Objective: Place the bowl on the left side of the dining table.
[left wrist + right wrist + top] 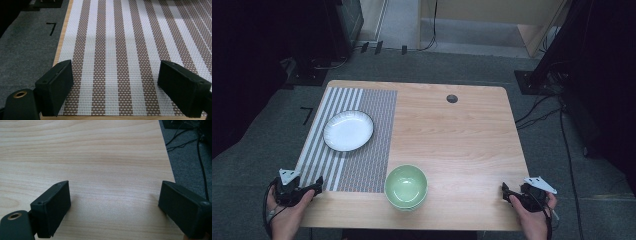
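Both grippers sit at the near edge of the table (pixel 462 130), one at each corner, w/ nothing held. Left gripper (pixel 310 189) hovers at the near-left corner, over the front edge of the striped placemat (pixel 362 145); in the left gripper view its jaws stand wide apart w/ only mat weave between them. Right gripper (pixel 510 195) is at the near-right corner, jaws likewise spread wide over bare wood in the right gripper view. Nearest things: green bowl (pixel 406 186), near the front edge approx. midway between the two grippers, just right of the mat's near-right corner, looks like two bowls nested but can't be sure; white plate (pixel 348 130) lies on the mat, farther back, well apart from the bowl. Judging from this, it's the start/ready stage: no reach begun, nothing touched yet. Next move prob. calls for one gripper to swing inward toward the bowl, come down over its rim w/ one jaw inside and one outside the wall, then pinch. Left is somewhat closer to the bowl. Plate is flat and thin-rimmed, so likely harder to grab.
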A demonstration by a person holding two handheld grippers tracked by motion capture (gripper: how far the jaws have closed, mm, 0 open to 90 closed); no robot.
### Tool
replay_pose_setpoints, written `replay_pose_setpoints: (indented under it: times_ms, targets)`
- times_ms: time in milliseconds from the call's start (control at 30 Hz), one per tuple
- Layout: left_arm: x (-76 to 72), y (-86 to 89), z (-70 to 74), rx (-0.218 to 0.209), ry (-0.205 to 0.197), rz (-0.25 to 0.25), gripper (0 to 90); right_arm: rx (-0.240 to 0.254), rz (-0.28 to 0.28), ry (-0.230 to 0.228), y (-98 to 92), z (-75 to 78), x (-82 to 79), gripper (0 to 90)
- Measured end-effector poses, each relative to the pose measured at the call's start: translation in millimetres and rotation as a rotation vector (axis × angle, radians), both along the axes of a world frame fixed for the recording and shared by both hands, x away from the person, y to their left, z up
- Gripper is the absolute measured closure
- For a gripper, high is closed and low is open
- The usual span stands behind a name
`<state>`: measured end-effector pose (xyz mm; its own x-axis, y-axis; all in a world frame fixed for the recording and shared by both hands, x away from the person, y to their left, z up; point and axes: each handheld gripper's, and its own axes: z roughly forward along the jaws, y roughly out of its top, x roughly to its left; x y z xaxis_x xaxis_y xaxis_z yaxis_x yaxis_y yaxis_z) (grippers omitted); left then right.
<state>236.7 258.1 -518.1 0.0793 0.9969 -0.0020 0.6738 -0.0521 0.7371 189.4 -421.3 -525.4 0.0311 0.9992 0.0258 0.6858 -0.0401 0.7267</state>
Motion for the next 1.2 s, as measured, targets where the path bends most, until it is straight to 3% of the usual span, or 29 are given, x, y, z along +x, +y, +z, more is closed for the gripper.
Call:
replay_pose_setpoints:
  times_ms: [267,367,467,567,733,1033,1200]
  targets:
    - [-0.6,-2.5,3.0,-0.016,0.001,0.021,12.7,0.000,-0.008,-0.001,0.9,0.0,1.0,10.0]
    - [-1.0,-2.9,20.0,-0.039,-0.049,0.040,12.7,0.001,-0.002,0.004,0.5,-0.1,3.2,8.1]
    - [0.5,-3.8,29.8,-0.044,-0.072,0.041,12.7,0.002,0.016,0.005,-0.8,-0.2,5.4,7.5]
    - [1.3,-12.5,39.4,-0.041,-0.085,0.014,12.7,0.001,0.048,0.006,-2.5,-0.1,8.9,7.5]
    - [1.1,-24.1,48.7,-0.035,-0.107,-0.012,12.7,0.001,0.054,0.004,-3.1,-0.2,8.8,8.0]
    - [17.2,-56.4,74.5,-0.128,-0.186,-0.042,13.2,0.001,0.036,0.004,-2.1,-0.1,7.1,8.3]
    - [20.9,-71.3,82.3,-0.144,-0.206,-0.076,13.2,0.002,0.032,0.003,-2.1,-0.1,7.6,8.3]
